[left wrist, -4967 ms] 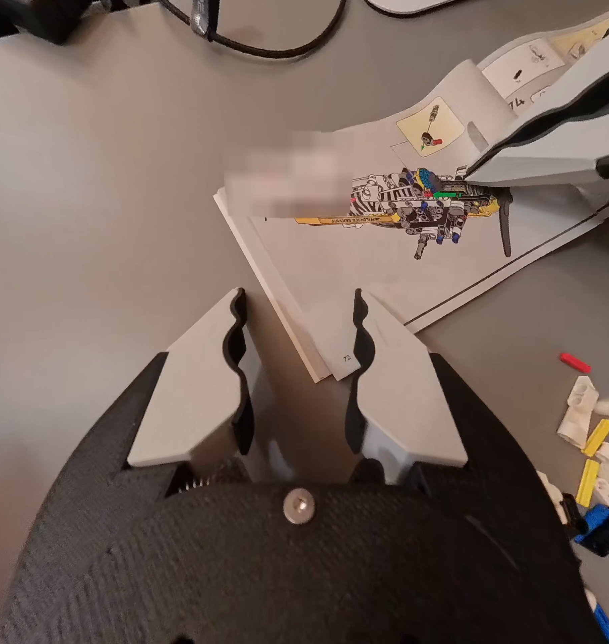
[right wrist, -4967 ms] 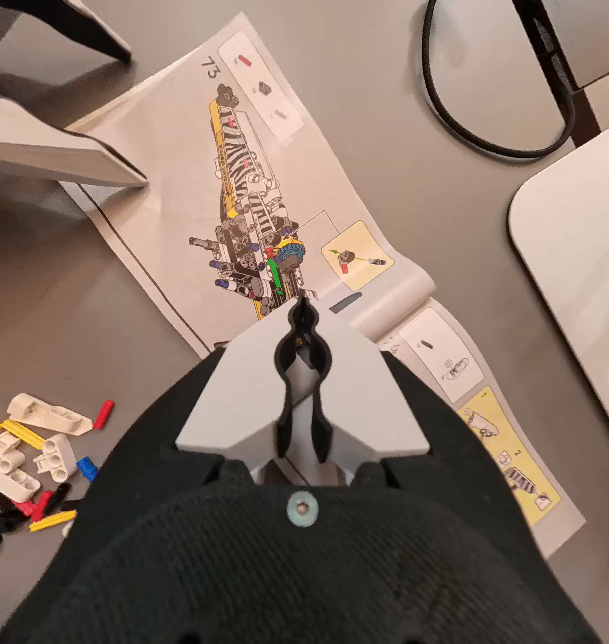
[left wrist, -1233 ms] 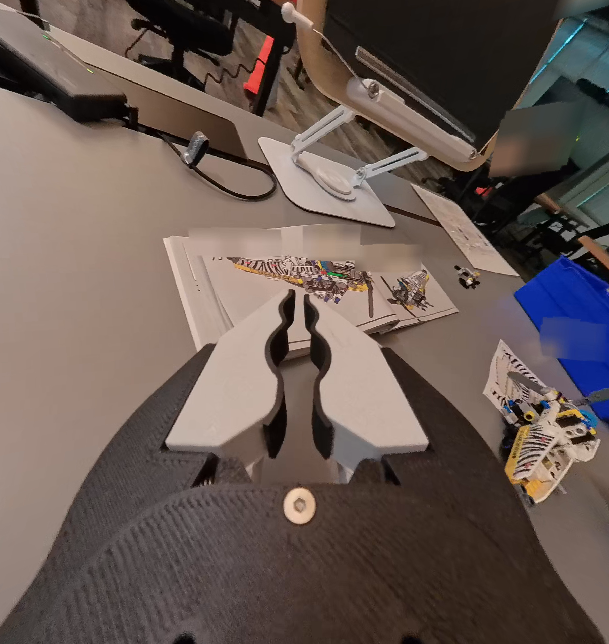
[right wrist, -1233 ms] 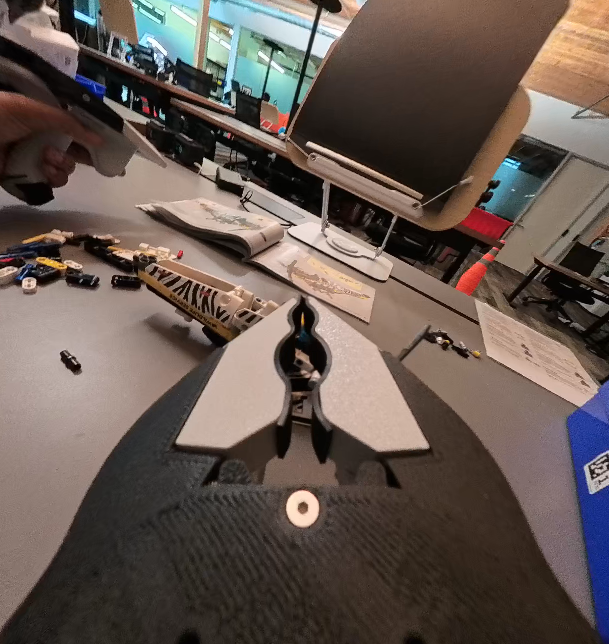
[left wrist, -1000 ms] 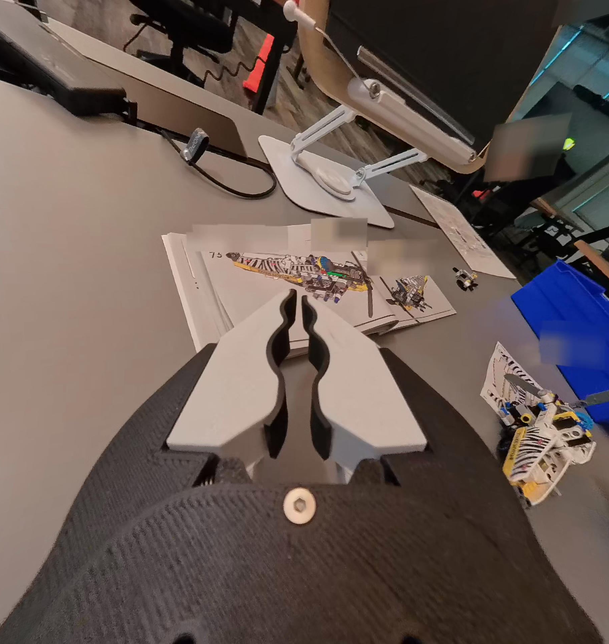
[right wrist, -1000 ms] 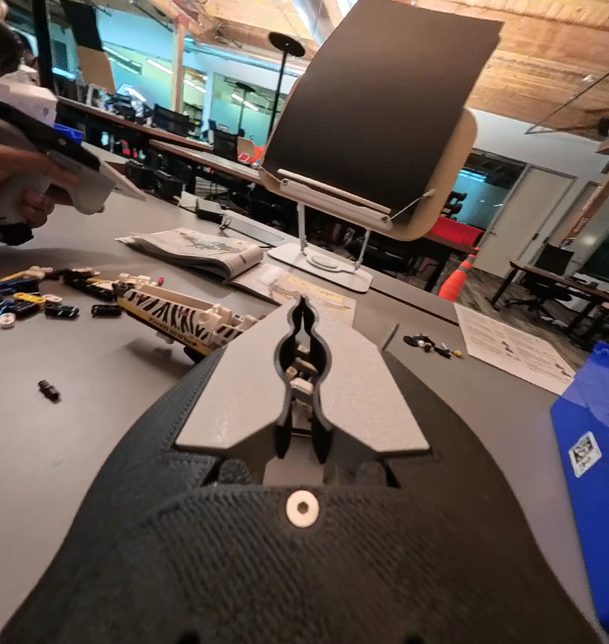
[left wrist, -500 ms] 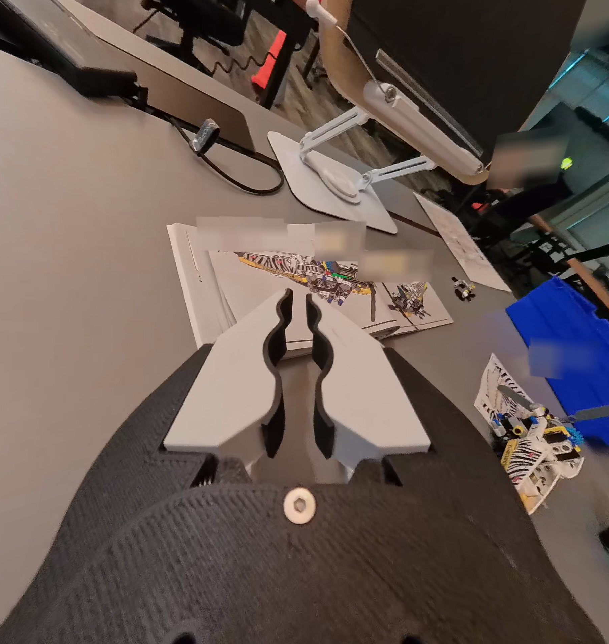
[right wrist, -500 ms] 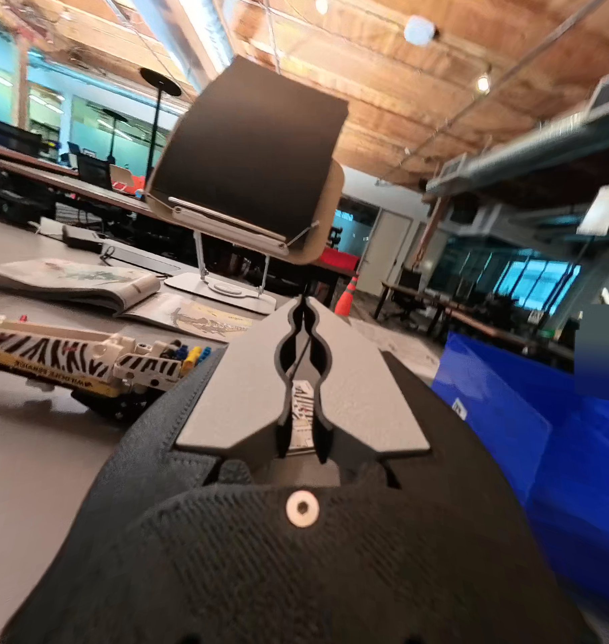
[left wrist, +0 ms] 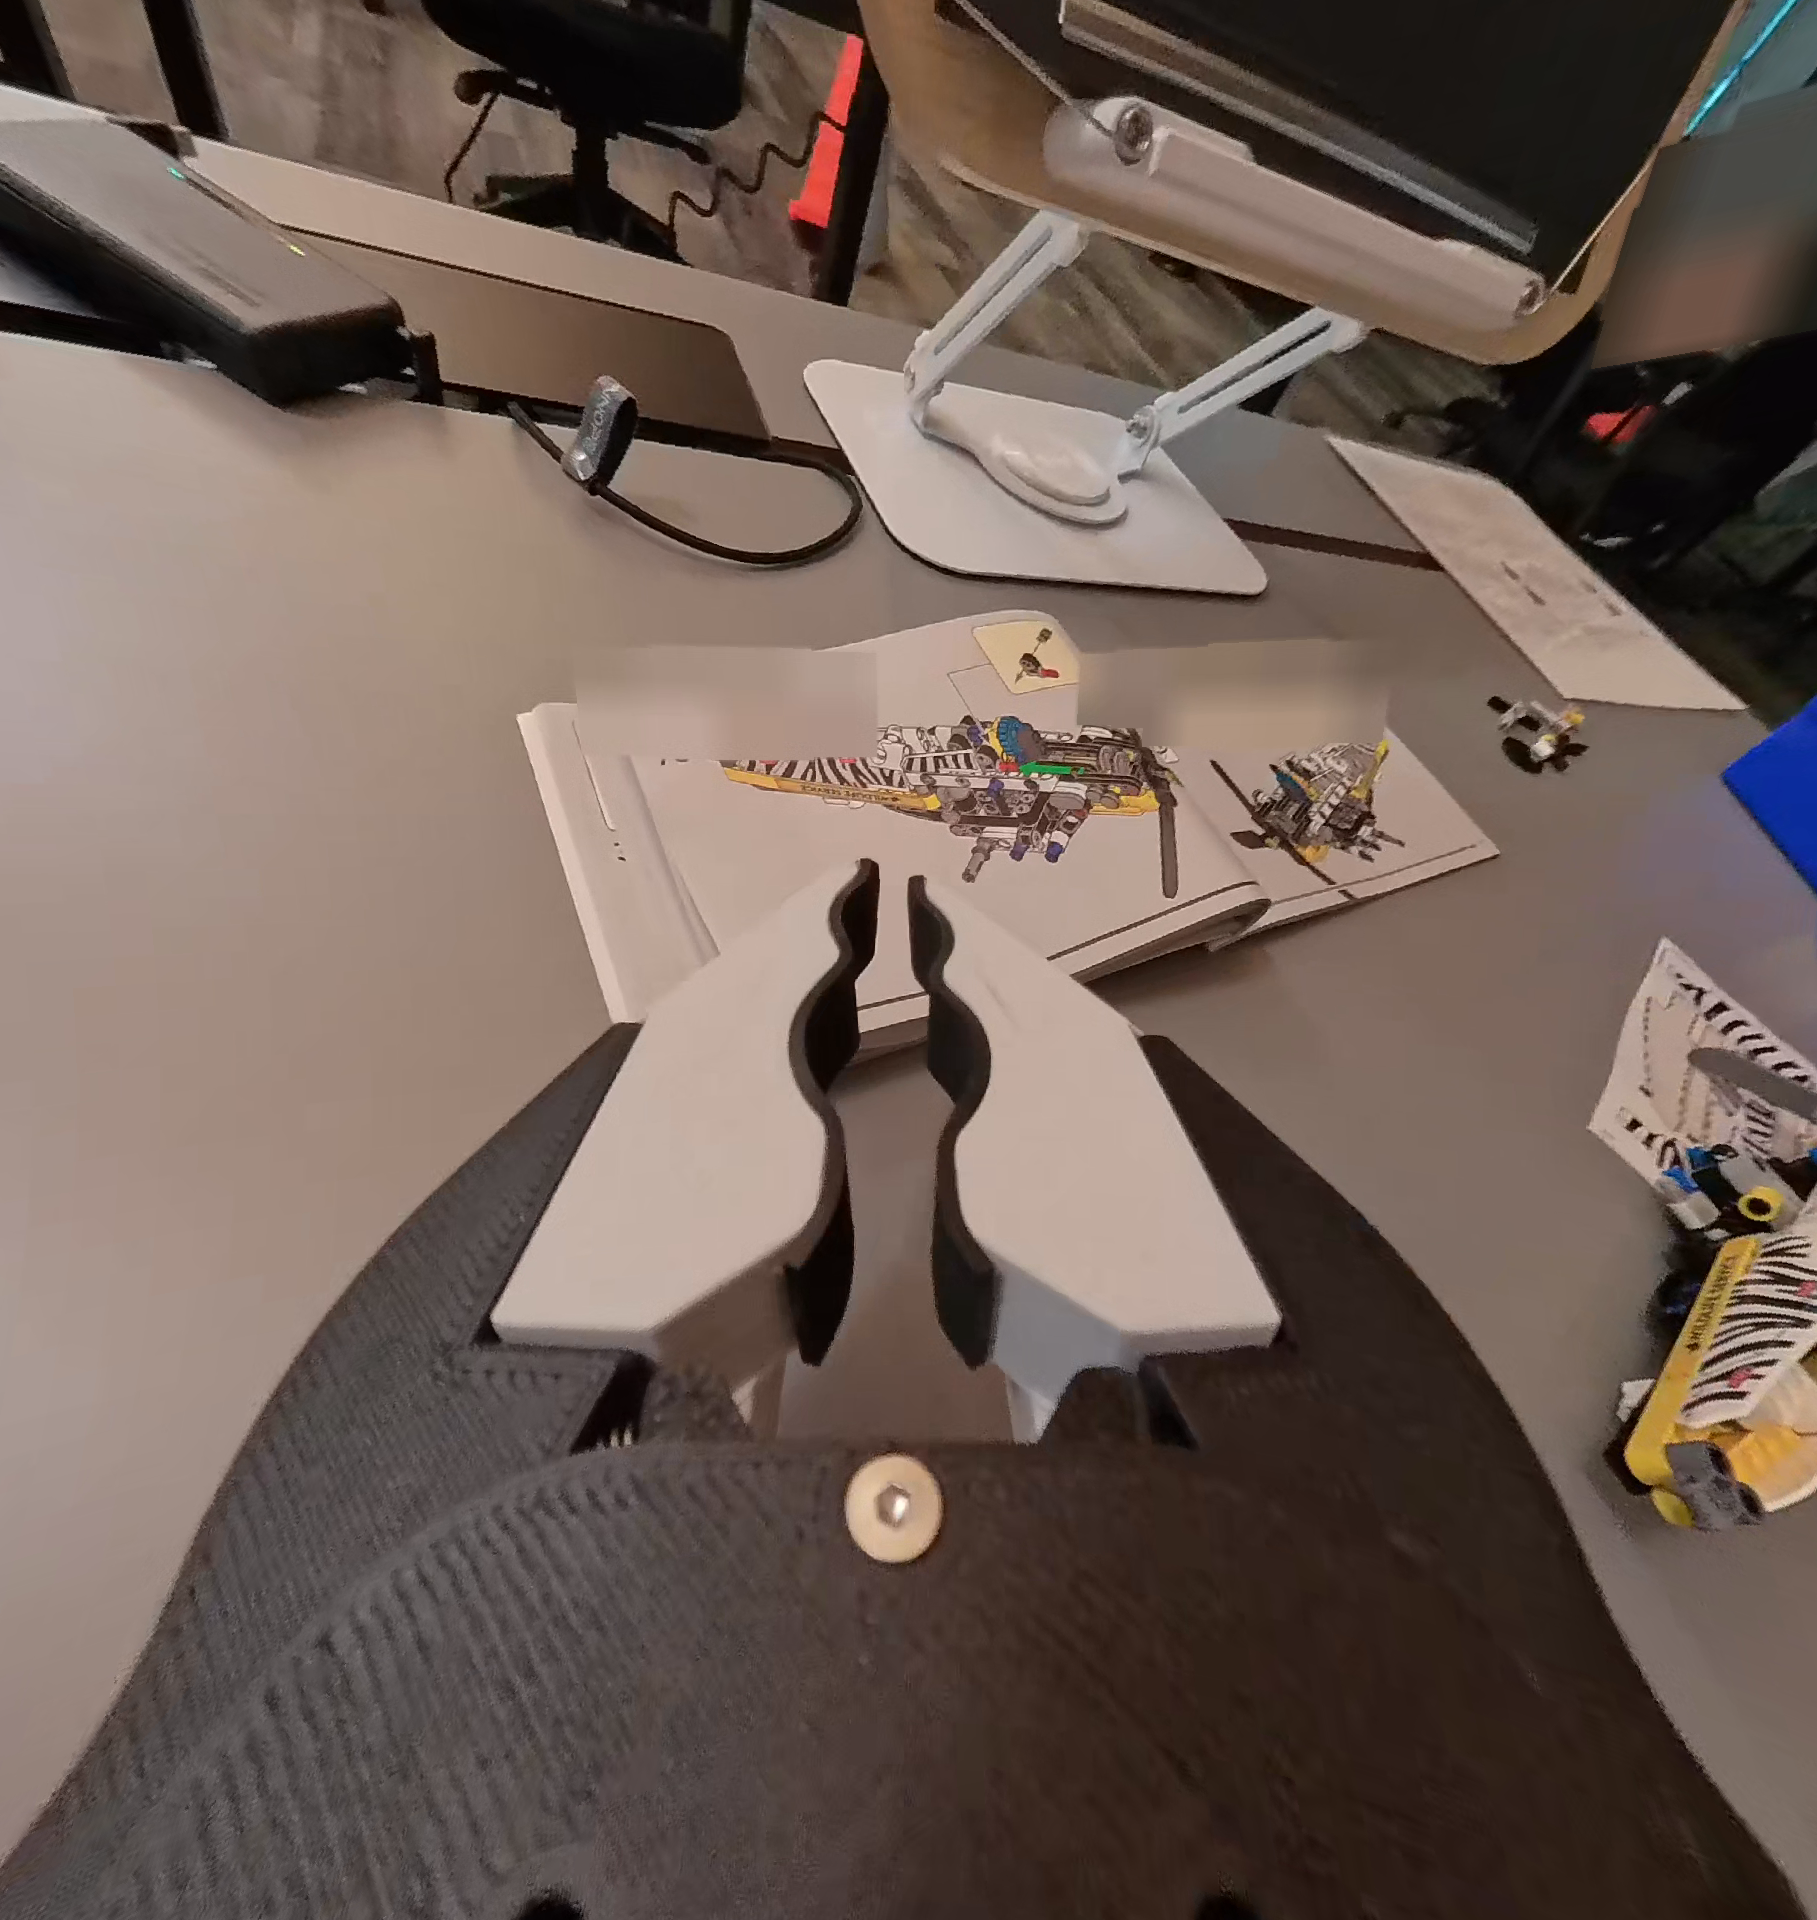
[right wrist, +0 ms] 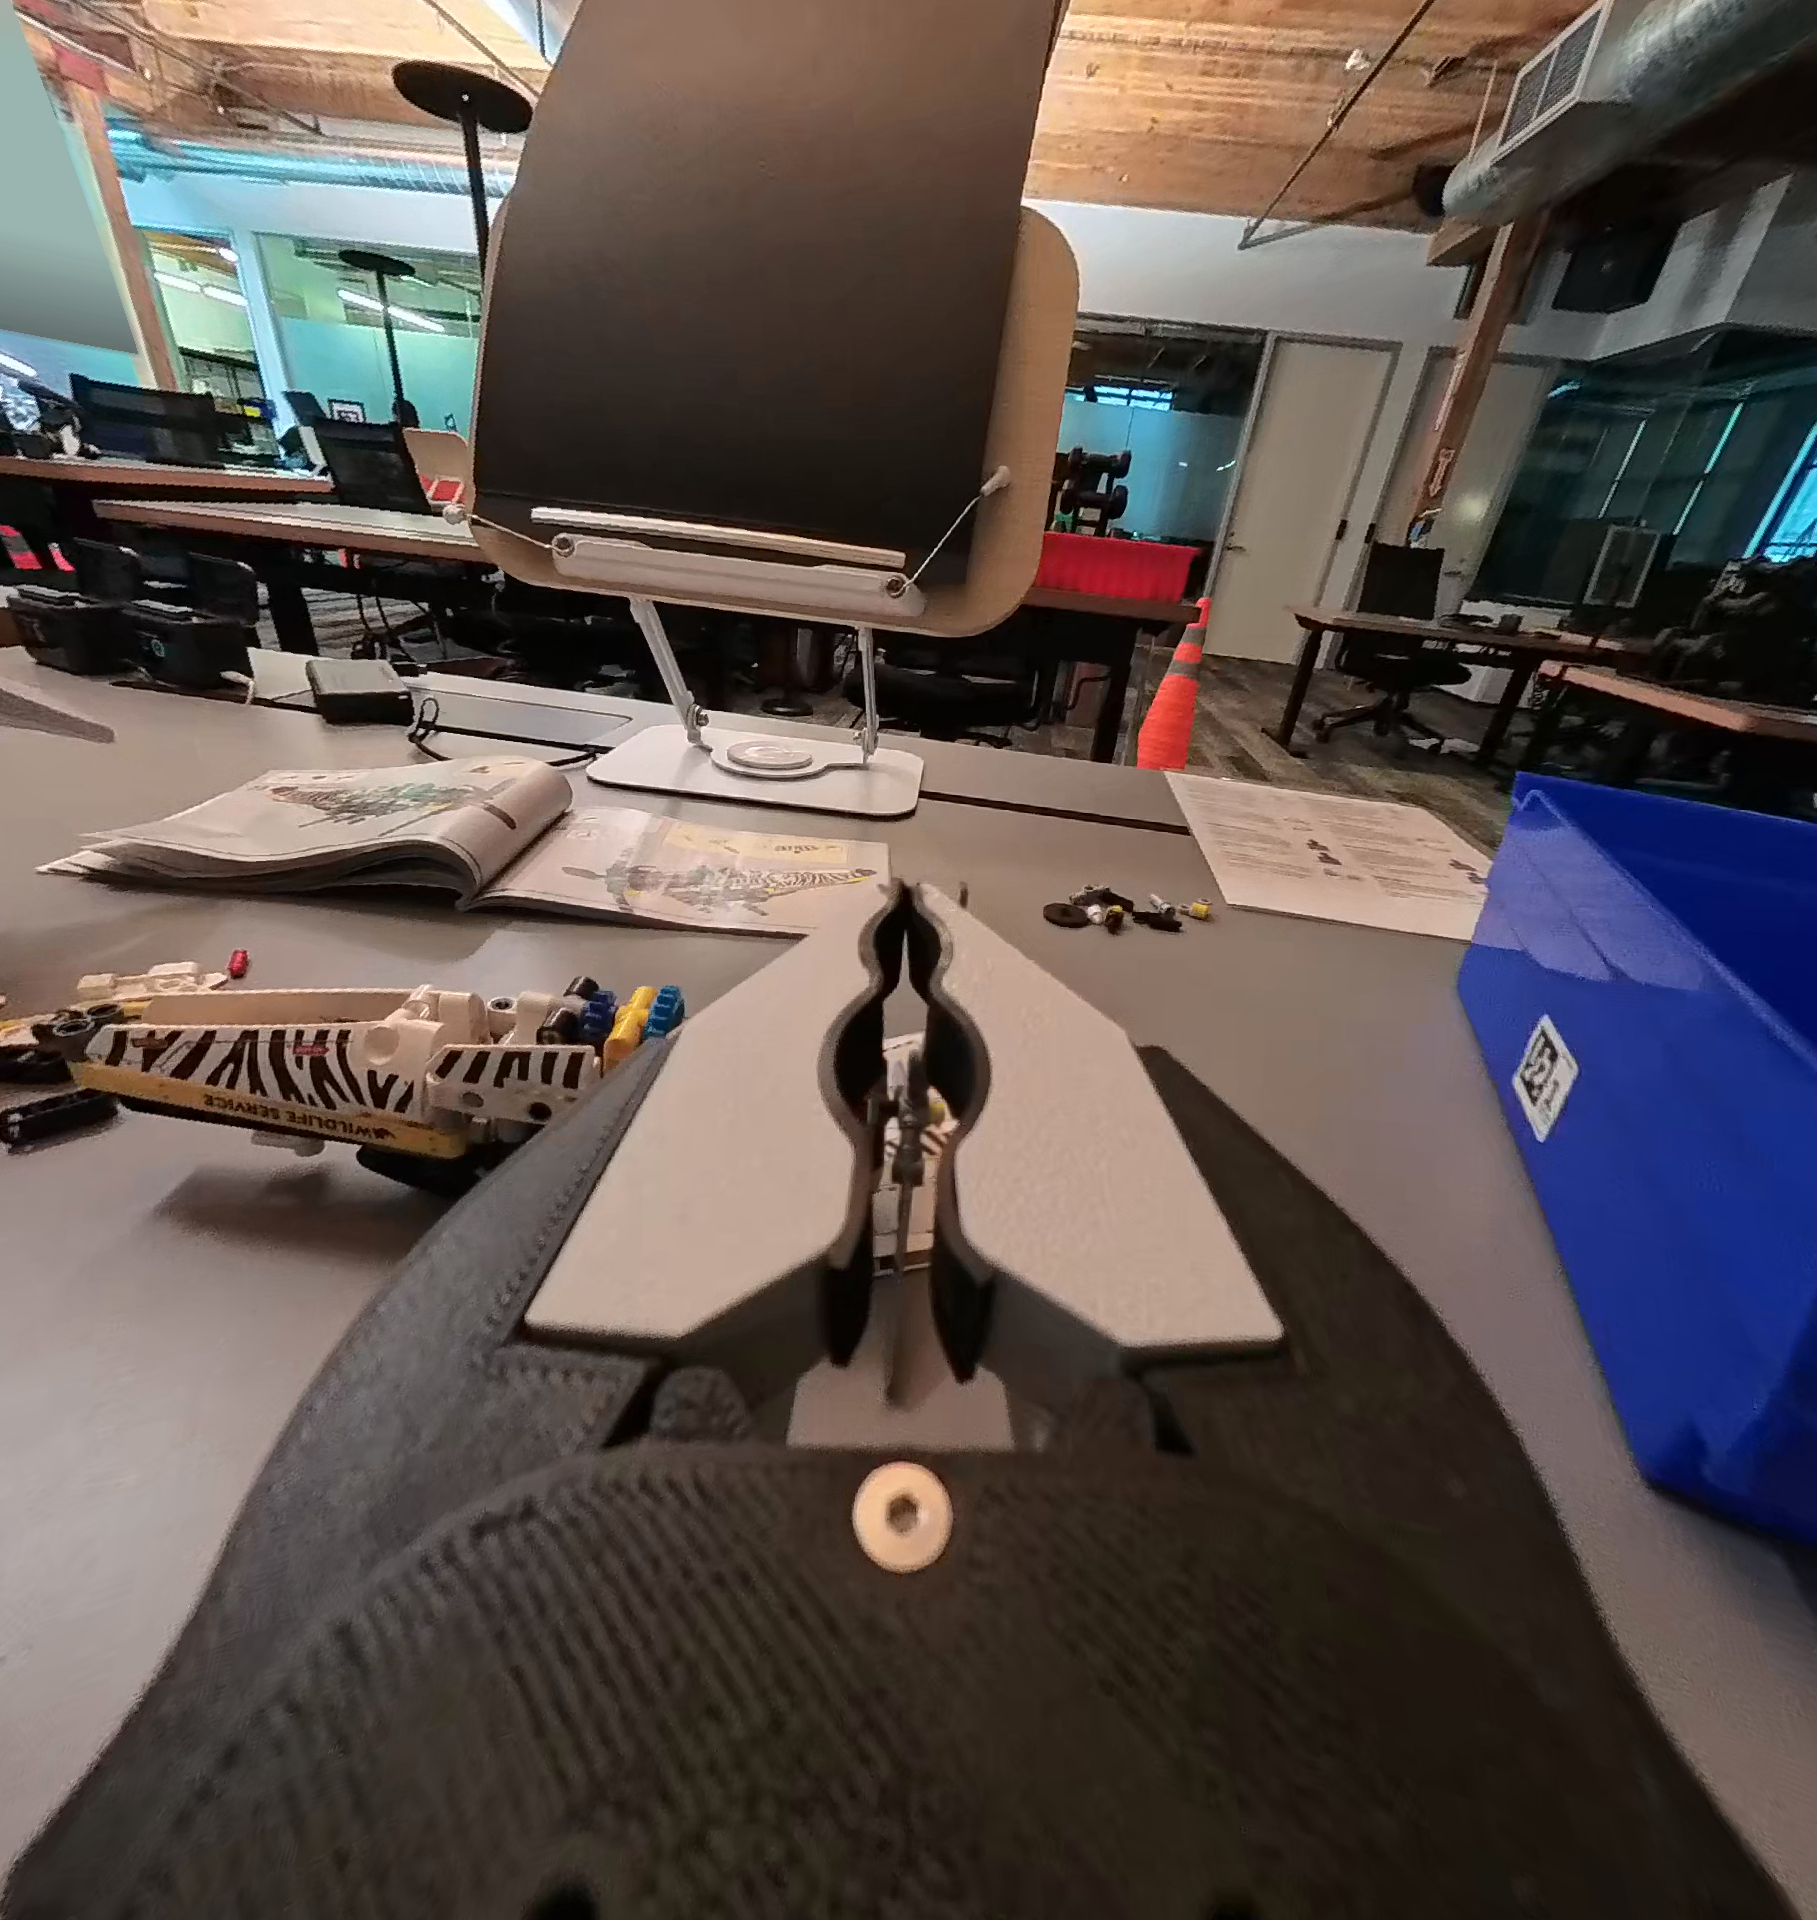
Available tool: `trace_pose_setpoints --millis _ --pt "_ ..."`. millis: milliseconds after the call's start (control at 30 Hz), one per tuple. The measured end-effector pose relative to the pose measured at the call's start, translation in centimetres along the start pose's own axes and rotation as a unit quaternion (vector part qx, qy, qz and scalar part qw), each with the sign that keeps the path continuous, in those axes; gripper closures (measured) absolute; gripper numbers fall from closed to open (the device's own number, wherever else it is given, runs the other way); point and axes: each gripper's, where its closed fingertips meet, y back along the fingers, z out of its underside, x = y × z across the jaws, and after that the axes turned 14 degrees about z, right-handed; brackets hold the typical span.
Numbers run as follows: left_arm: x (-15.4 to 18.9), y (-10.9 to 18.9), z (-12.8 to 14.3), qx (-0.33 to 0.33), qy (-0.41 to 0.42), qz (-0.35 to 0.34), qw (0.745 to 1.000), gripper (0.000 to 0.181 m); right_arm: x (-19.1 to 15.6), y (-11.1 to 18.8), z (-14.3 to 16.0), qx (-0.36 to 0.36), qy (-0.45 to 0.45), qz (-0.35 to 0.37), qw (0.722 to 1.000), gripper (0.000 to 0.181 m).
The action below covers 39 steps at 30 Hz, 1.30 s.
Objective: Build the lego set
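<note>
Grey desk [right wrist: 260, 1403] in an open office, with an empty book stand [right wrist: 769, 582] at the back. An open instruction booklet [left wrist: 987, 831] lies flat in the middle, and the zebra-striped lego helicopter body [right wrist: 343, 1070] sits on its side nearer the front, loose lego pieces [right wrist: 1122, 914] scattered further off beside a blue bin [right wrist: 1662, 1091]. Left gripper [left wrist: 888, 894] hovers over the booklet's near edge, fingers a small gap apart, nothing between them. Right gripper [right wrist: 909, 899] has its tips pressed together; something thin and grey shows between the fingers lower down, can't tell what it is.
</note>
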Motion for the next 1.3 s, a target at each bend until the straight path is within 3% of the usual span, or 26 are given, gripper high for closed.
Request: trace_pose_setpoints --millis 1300 --pt "0.6 -0.3 0.0 0.001 -0.006 0.012 1.0 0.174 -1.5 0.2 -0.1 0.006 0.007 -0.054 0.999 0.181"
